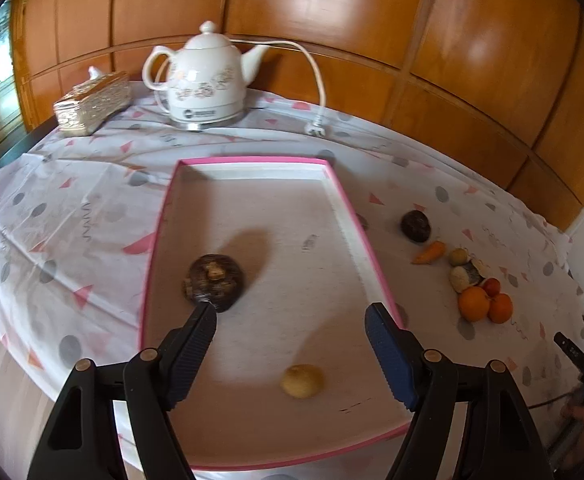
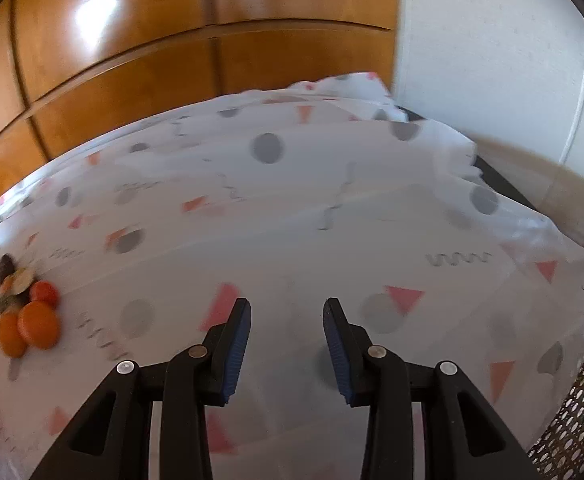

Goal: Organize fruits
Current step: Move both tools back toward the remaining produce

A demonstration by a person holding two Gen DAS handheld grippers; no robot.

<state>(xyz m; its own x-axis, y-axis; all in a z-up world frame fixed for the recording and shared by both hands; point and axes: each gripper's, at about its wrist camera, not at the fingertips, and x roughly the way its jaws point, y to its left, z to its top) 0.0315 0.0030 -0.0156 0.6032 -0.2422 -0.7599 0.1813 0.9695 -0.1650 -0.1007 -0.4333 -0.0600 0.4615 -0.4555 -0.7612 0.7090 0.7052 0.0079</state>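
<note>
A pink-rimmed shallow tray (image 1: 356, 224) lies on the patterned tablecloth. Inside it sit a dark brown round fruit (image 1: 213, 282) and a small yellow-tan fruit (image 1: 303, 381). My left gripper (image 1: 292, 314) is open and empty above the tray, its left fingertip just by the dark fruit. To the tray's right lie a dark fruit (image 1: 415, 226), a small carrot (image 1: 430, 253), pale pieces, a red fruit (image 1: 492, 286) and two oranges (image 1: 474, 304). The oranges (image 2: 37, 324) also show at the far left of the right wrist view. My right gripper (image 2: 285, 312) is open and empty over bare cloth.
A white ceramic kettle (image 1: 207, 80) with a cord and plug (image 1: 316, 130) stands at the back, next to a glittery tissue box (image 1: 91, 104). Wooden panels rise behind the table. A wicker surface (image 2: 576, 412) sits at the right table edge.
</note>
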